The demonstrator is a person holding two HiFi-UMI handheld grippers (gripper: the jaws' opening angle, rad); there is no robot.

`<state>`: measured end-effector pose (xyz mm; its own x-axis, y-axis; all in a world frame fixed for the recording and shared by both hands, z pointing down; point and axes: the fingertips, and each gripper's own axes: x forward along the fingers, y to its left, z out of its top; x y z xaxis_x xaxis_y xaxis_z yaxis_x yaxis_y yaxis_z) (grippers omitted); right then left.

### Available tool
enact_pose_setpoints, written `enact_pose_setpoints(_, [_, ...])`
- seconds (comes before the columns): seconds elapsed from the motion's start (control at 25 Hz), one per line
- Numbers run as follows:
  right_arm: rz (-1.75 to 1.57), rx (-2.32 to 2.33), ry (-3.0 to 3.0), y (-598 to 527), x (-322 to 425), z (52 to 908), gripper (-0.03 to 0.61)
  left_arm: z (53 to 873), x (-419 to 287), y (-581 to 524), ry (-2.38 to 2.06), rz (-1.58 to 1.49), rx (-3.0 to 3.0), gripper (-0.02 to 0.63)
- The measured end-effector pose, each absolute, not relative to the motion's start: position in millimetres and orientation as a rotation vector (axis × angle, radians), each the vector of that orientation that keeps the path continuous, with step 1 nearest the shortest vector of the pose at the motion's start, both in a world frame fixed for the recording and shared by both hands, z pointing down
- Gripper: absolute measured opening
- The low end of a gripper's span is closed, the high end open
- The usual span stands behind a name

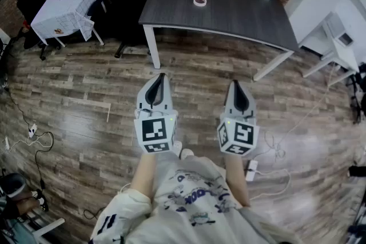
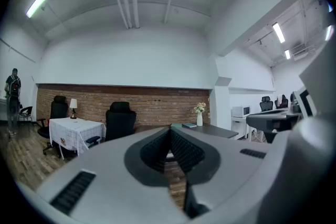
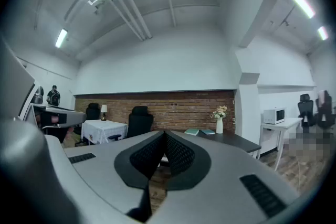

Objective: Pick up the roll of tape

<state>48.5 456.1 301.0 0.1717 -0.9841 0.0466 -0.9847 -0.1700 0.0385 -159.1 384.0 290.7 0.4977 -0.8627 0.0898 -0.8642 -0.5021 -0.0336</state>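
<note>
The left claw (image 1: 160,76) is held level above the wooden floor (image 1: 86,94), its jaws pressed together with nothing between them. The roll of tape (image 1: 199,1) is laid flat on the dark surface (image 1: 229,17) ahead, well apart from both claws. The right claw (image 1: 235,84) is likewise closed and empty.

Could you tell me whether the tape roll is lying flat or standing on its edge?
Lying flat: the tape shows as a full ring, hole facing up, on the dark table.
</note>
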Motion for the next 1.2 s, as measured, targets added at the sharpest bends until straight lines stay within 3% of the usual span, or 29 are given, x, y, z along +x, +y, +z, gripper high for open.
enact_pose_setpoints(1.2, [0.102,2.364,-1.986,391.8,25.1,318.9,0.003,304.6,-177.4,317.5,-1.522,0.190,2.721,0.003])
